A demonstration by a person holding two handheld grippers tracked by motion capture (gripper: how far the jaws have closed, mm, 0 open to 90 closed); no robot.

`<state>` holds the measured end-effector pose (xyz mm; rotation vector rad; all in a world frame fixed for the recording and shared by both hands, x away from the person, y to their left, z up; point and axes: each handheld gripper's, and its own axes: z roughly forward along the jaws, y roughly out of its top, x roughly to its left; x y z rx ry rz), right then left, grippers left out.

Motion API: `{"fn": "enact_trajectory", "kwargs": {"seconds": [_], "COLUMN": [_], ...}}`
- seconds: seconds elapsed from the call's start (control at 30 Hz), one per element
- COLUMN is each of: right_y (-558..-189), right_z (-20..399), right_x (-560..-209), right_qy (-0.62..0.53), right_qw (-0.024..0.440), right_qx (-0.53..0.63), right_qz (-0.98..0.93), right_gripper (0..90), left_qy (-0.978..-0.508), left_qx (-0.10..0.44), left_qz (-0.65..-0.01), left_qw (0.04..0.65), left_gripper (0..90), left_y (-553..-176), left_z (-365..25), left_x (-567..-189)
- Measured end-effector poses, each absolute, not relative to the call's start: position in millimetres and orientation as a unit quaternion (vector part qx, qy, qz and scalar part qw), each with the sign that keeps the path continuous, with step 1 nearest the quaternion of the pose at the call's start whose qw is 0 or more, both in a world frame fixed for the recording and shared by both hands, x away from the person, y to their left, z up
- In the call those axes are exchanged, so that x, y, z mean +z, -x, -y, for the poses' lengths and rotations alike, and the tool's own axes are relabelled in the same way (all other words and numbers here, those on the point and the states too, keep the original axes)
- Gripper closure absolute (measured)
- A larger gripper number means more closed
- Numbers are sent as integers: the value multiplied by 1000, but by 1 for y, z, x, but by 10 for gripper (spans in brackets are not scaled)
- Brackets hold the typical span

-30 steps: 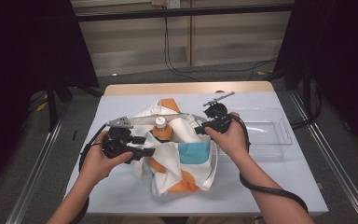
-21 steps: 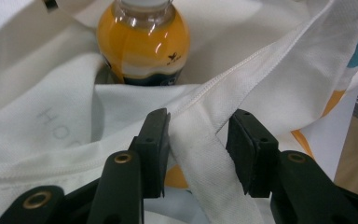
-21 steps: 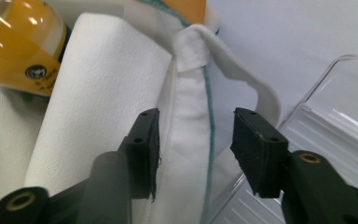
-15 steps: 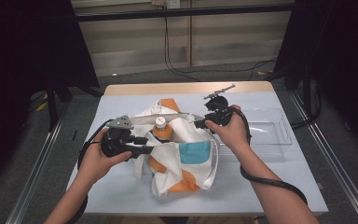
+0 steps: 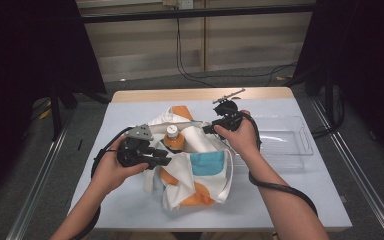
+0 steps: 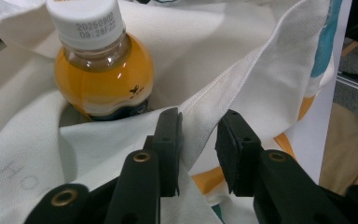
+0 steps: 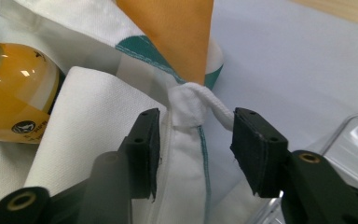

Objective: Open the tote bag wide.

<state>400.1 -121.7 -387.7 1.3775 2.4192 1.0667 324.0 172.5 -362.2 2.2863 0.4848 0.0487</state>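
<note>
1. Two grippers are working a white tote bag (image 5: 195, 165) that is lying on the table (image 5: 300, 195), with an orange drink bottle (image 5: 173, 139) sitting in its mouth.

2. Left gripper (image 6: 198, 140): its jaws have just been closing and are straddling the near hem of the bag's mouth. In the left gripper view one pad is lying against the hem while the other is standing off it, so the fabric is not clamped yet.

3. Right gripper (image 7: 196, 144): its jaws have just been closing a little too. In the right gripper view they are bracketing the white strap (image 7: 191, 105) where it is knotted at the far hem, with a gap on both sides; nothing is being squeezed there either.

4. The bottle is lying between the two grippers, cap (image 6: 85, 21) pointing towards the far side of the table, its long axis running roughly along the bag. It is sitting just beyond the left jaws and off to the side of the right ones, so the left hand (image 5: 112, 170) is the nearer.

5. The deciding relation, as I judge it: each hem is lying straight ahead of its own jaws, on opposite sides of the bottle. Both would need to close fully before pulling apart or lifting the mouth.

6. A clear tray (image 5: 285, 142) is sitting just right of the bag, beside the right hand (image 5: 240, 137).
</note>
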Motion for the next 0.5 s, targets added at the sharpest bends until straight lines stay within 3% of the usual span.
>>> {"fn": "enact_trajectory", "kwargs": {"seconds": [0.07, 0.13, 0.27, 0.5], "right_y": [-402, -403, -406, -404], "right_z": [120, 118, 120, 119], "right_x": [-392, -395, -401, -413], "right_qy": [-463, -466, -476, -480], "right_qw": [76, 73, 53, 45], "right_qx": [354, 347, 345, 324], "right_qz": [-809, -811, -807, -814], "right_gripper": [607, 723, 846, 896], "left_qy": [-904, -906, -912, -916], "left_qx": [21, 22, 22, 11], "left_qz": [-186, -183, -172, -176], "left_qw": [384, 381, 371, 360], "left_gripper": [730, 750, 776, 799], "left_y": [-324, -323, -322, -320], "left_z": [-174, -175, -176, -178], "left_x": [-362, -362, -366, -384]}}
